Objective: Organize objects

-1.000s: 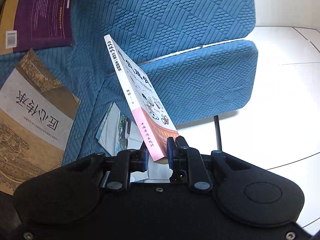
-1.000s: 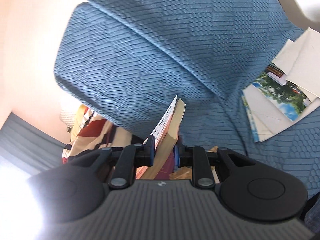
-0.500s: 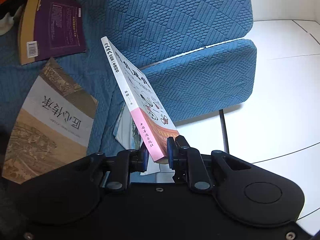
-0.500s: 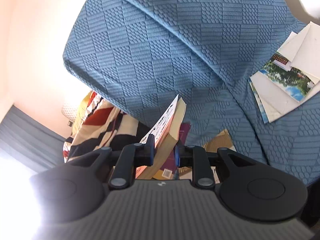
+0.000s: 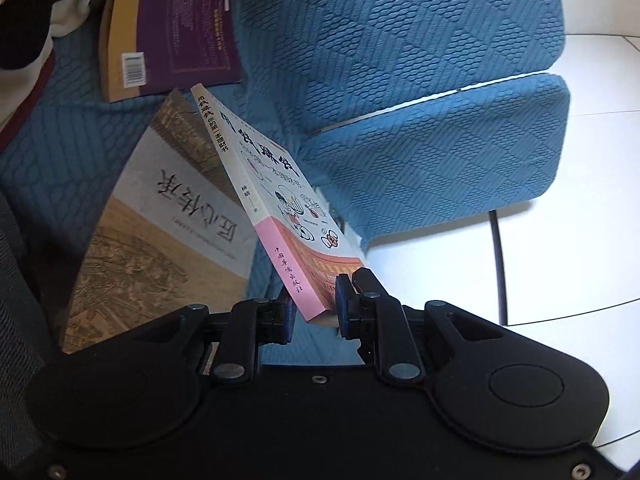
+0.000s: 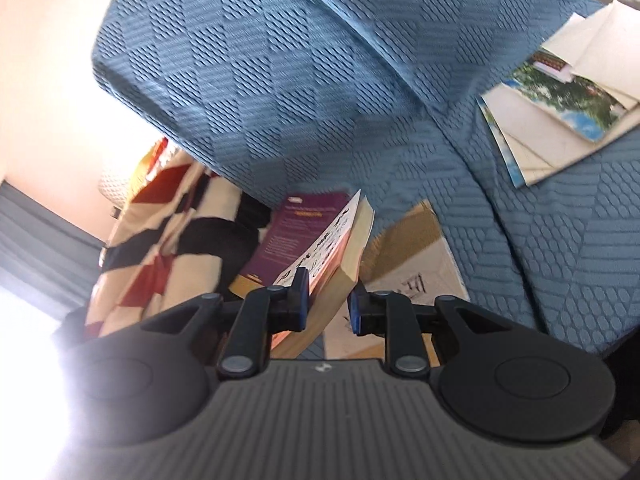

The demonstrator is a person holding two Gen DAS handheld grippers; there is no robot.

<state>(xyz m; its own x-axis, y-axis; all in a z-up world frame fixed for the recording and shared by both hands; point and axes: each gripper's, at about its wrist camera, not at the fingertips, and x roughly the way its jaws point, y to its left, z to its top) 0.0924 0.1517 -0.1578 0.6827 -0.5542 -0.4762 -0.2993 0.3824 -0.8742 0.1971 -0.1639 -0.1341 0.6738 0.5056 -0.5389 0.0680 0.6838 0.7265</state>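
I had the pink-spined paperback (image 5: 280, 216) clamped at both ends: my left gripper (image 5: 314, 312) pinched its lower corner by the pink spine, and my right gripper (image 6: 328, 300) gripped the opposite corner, where the yellowed page edges (image 6: 356, 248) showed. Both sets of jaws were closed on the book with only its thickness between the pads. The book hung tilted above the blue quilted sofa (image 5: 400, 60), clear of the seat. Beneath it on the cushion lay a large tan-and-grey book (image 5: 160, 240), and just beyond that a purple book (image 5: 184, 36) with a barcode on its cover. A loose stack of pamphlets (image 6: 560, 120) rested further along the seat. A red, black and cream checked cloth (image 6: 168, 232) sat at the sofa's far end.
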